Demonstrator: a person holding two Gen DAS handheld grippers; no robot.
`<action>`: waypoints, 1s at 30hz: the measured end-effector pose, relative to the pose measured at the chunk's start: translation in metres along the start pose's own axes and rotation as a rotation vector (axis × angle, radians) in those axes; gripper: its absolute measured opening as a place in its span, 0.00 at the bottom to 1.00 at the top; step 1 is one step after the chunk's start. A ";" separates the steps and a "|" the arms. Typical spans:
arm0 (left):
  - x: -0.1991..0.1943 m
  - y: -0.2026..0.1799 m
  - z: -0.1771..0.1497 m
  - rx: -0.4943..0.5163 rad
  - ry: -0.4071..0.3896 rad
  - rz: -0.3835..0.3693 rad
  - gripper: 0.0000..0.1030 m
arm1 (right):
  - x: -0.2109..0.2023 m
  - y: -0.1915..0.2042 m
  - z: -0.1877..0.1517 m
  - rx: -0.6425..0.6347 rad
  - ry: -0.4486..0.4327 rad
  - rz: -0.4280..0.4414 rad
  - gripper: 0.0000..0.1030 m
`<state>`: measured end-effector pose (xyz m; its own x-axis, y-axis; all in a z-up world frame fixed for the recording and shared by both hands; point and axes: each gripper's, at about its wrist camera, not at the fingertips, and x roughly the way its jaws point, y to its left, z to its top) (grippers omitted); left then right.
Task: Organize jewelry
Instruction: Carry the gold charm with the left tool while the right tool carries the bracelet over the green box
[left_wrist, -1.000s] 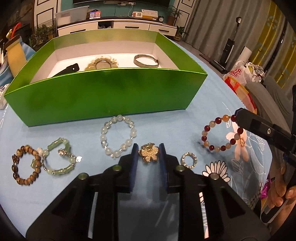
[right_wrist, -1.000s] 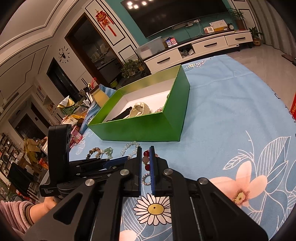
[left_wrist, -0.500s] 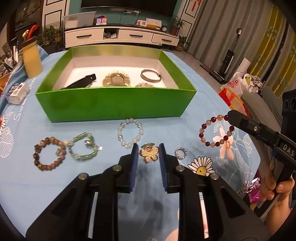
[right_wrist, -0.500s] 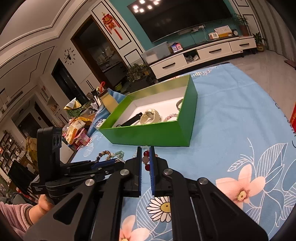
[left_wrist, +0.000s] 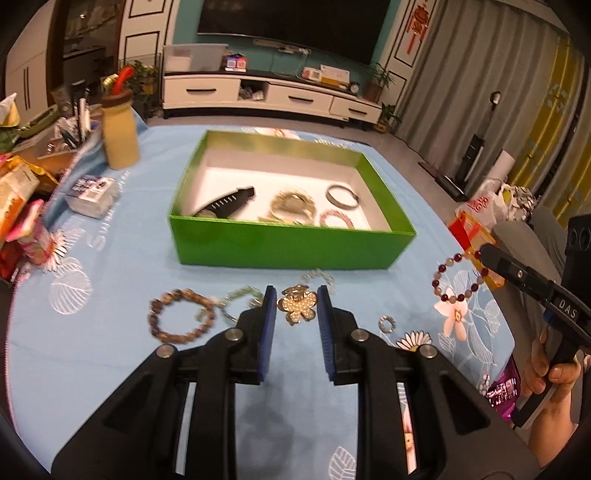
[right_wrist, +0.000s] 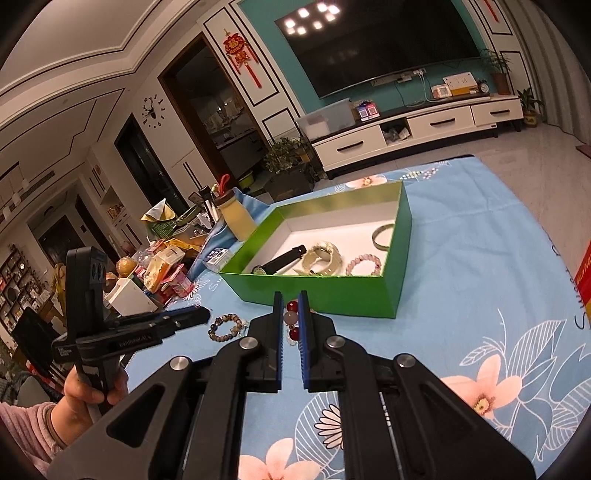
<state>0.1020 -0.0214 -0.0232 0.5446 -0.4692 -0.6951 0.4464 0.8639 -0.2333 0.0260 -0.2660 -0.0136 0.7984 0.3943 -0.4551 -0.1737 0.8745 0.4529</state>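
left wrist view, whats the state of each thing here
left tongs: shut on the flower brooch, lifted
right tongs: shut on the red bead bracelet, which hangs in the air
green box: open, holding a watch and bracelets
brown bracelet: flat on the cloth
ring: flat on the cloth

Both wrist views look forward and down along their fingers, sharing the green box (left_wrist: 288, 247) (right_wrist: 325, 295).

Yellow bottle (left_wrist: 120, 136), dark television (right_wrist: 380, 44)
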 end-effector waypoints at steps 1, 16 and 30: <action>-0.003 0.002 0.002 -0.003 -0.007 0.004 0.21 | 0.001 0.001 0.001 -0.003 0.000 0.001 0.07; -0.001 -0.008 0.038 0.042 -0.048 -0.007 0.21 | 0.013 0.014 0.025 -0.026 -0.021 0.018 0.07; 0.035 -0.008 0.067 0.045 -0.022 -0.019 0.21 | 0.030 0.000 0.059 0.011 -0.083 -0.004 0.07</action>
<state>0.1647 -0.0572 0.0001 0.5514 -0.4896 -0.6755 0.4882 0.8459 -0.2146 0.0835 -0.2710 0.0180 0.8439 0.3658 -0.3923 -0.1647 0.8728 0.4595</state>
